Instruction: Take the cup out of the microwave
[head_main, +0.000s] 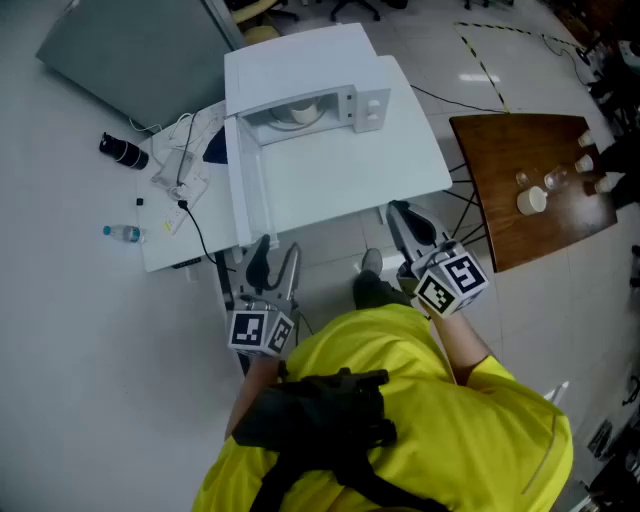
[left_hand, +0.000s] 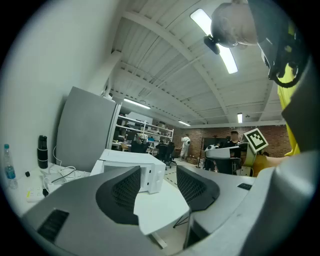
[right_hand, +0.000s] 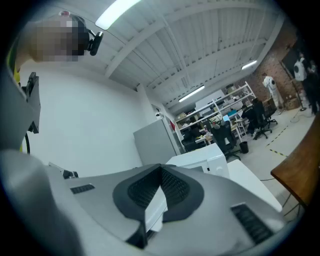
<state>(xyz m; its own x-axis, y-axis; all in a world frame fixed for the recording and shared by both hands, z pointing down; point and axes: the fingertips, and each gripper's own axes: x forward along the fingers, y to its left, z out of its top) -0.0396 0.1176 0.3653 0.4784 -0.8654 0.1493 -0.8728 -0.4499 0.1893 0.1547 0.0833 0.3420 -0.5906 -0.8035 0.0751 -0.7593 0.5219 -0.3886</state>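
Note:
The white microwave (head_main: 300, 75) stands at the far side of a white table (head_main: 380, 160), and its door (head_main: 247, 190) hangs open to the left. A pale cup (head_main: 297, 112) shows inside the cavity. My left gripper (head_main: 277, 250) is held short of the table's near edge, below the door, open with nothing between its fingers. In the left gripper view (left_hand: 157, 175) the microwave (left_hand: 131, 161) lies ahead past the jaws. My right gripper (head_main: 398, 210) hovers at the near edge, right of centre, with its pads meeting and nothing in them. Its own view (right_hand: 160, 170) has the microwave (right_hand: 200, 157) beyond the tips.
A brown wooden table (head_main: 500, 200) with small cups and bottles stands at the right. On the white table's left end lie a black cylinder (head_main: 122, 150), a water bottle (head_main: 122, 233) and cables (head_main: 185, 150). A grey panel (head_main: 140, 50) lies at the far left.

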